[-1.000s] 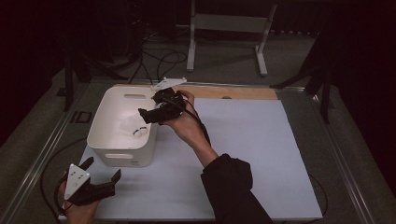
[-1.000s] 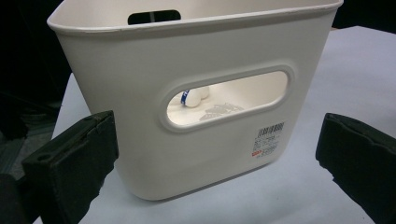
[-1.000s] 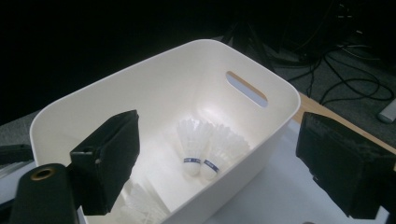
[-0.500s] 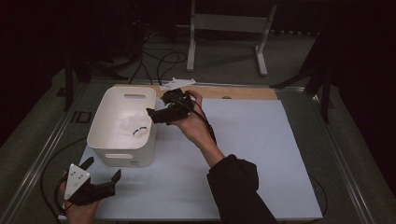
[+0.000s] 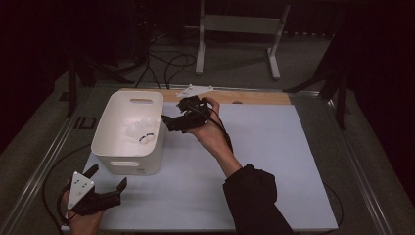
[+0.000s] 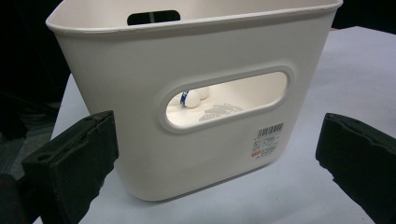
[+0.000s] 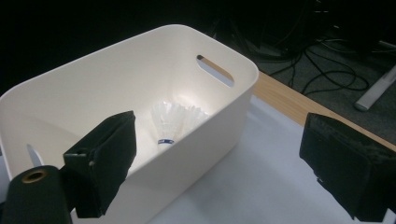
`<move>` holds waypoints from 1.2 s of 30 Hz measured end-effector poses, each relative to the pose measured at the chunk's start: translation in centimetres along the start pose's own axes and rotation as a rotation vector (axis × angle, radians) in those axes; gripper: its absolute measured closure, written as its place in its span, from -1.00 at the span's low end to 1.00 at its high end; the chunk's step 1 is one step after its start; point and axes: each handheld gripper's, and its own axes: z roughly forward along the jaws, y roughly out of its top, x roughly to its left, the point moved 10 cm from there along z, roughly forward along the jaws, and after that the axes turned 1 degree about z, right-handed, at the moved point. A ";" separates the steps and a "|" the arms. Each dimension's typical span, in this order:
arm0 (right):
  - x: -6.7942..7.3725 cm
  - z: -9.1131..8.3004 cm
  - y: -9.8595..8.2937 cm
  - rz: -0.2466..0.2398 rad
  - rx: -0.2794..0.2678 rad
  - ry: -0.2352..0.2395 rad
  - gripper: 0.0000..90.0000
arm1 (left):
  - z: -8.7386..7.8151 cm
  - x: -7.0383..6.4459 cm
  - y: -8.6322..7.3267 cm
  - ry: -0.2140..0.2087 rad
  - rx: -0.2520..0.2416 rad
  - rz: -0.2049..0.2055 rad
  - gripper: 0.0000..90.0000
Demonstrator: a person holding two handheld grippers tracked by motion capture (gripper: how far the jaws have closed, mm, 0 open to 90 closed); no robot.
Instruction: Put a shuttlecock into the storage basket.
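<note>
A white plastic bin (image 5: 113, 155) stands at the left of the white mat. Inside it lie white shuttlecocks (image 5: 139, 132), one with a blue band at its cork (image 7: 169, 122). Through the bin's handle slot a cork (image 6: 188, 98) also shows. My right gripper (image 5: 169, 123) hovers open just right of the bin's right rim, jaws pointing at it and holding nothing. At the near left corner my left gripper (image 5: 107, 177) is open and apart from the bin's front wall (image 6: 210, 60), which it faces.
The white mat (image 5: 274, 161) covers the table, with a wooden strip (image 5: 254, 97) along its far edge. Metal rails (image 5: 44, 161) frame the table. Cables (image 5: 166, 63) and a stand's legs (image 5: 235, 29) are on the floor beyond.
My right gripper has drawn back to the right, from over the bin's inside to just past its right rim. The left gripper has stayed still.
</note>
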 end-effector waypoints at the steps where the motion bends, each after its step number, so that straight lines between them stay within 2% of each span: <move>1: -0.1 -0.1 -0.1 0.002 -0.002 -0.001 -0.77 | 0.0 0.0 0.0 -0.001 0.000 0.000 -1.00; 14: -1.7 -1.6 -1.7 0.011 -0.009 -0.032 -0.77 | 0.0 0.0 0.0 -0.002 0.001 0.002 -1.00; 29: -4.5 -4.4 -4.7 0.072 -0.030 -0.071 -0.77 | 0.0 -0.1 0.0 -0.003 0.001 0.001 -1.00; 32: -4.9 -5.2 -5.5 0.087 -0.033 -0.085 -0.78 | 0.0 0.0 0.0 -0.003 -0.001 -0.001 -1.00; 36: -5.6 -6.2 -6.6 0.067 -0.030 -0.130 -0.78 | 0.0 -0.1 0.0 -0.004 -0.001 -0.002 -1.00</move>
